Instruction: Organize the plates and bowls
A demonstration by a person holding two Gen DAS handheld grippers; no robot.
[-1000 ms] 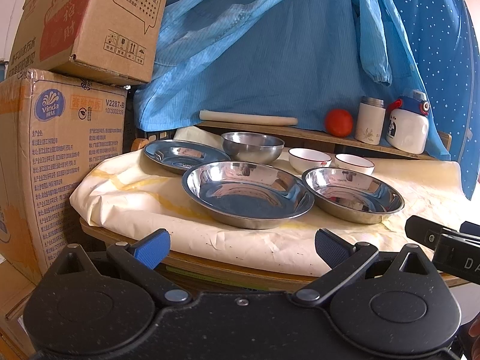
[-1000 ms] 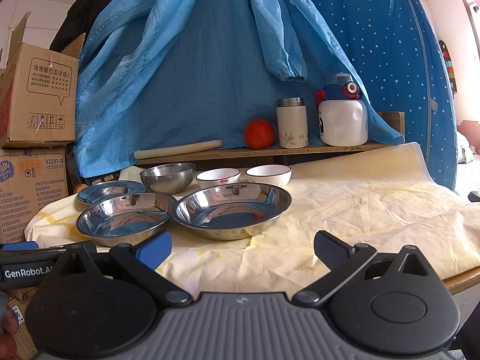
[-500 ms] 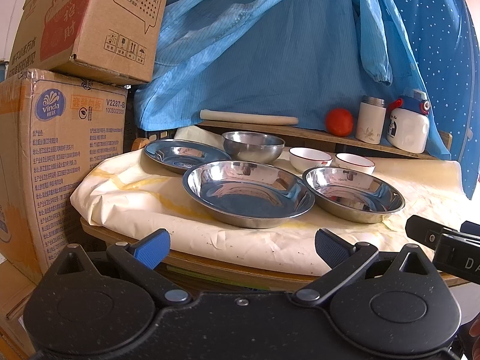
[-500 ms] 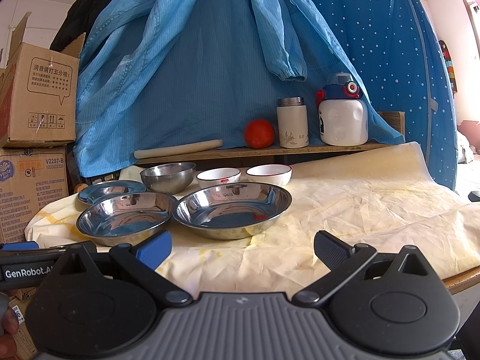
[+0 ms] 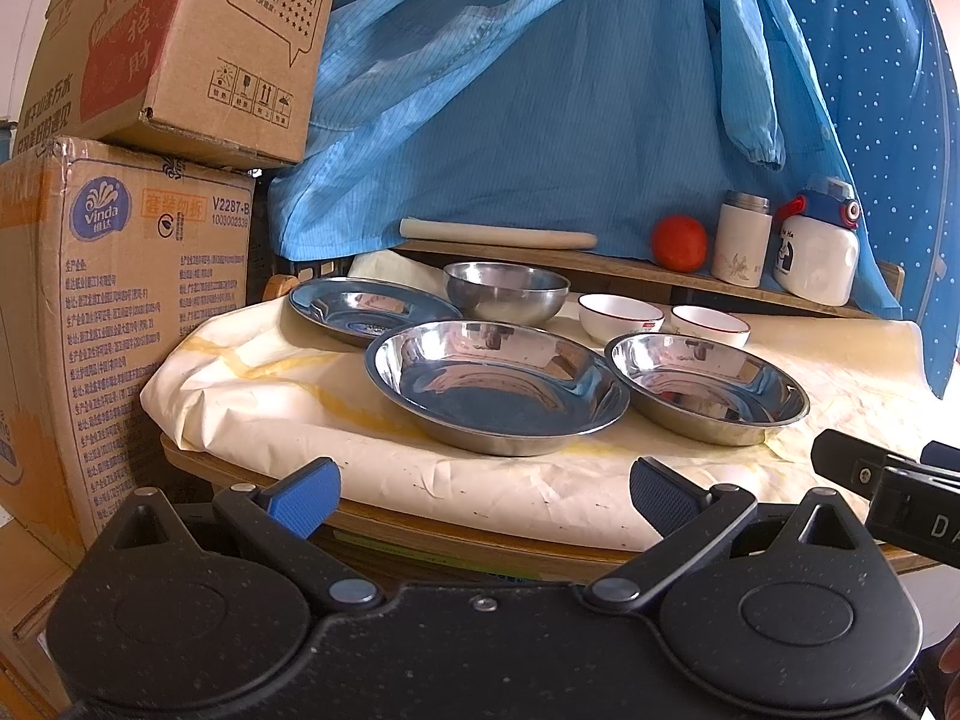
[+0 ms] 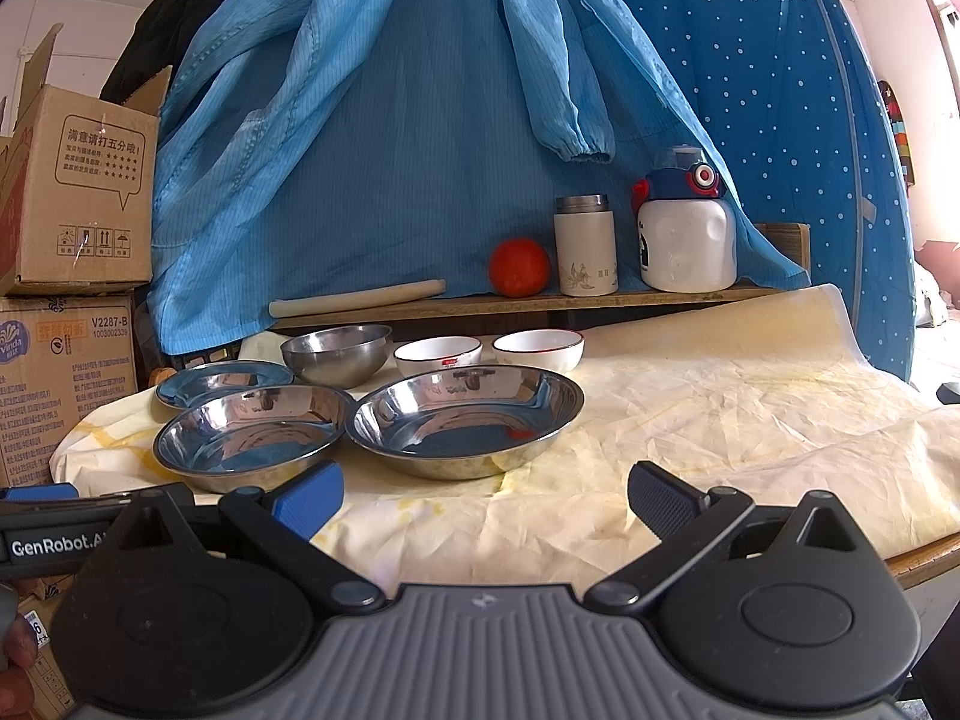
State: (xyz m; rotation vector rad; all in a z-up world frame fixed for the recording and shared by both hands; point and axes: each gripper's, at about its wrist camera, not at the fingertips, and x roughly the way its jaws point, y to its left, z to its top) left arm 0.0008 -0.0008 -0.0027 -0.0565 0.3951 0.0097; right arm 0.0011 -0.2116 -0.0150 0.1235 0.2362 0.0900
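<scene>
hand-held grippers agape before plates

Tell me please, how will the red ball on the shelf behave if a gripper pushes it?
The red ball looks round and smooth, so it would probably roll along the wooden shelf. The white flask stands right beside it and may stop it on that side. The shelf shows no raised edge, so it could drop forward.

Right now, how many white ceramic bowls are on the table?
2. Both stand upright in the back row: one white bowl just right of the steel bowl, the other white bowl beside it, further right. None looks hidden.
</scene>
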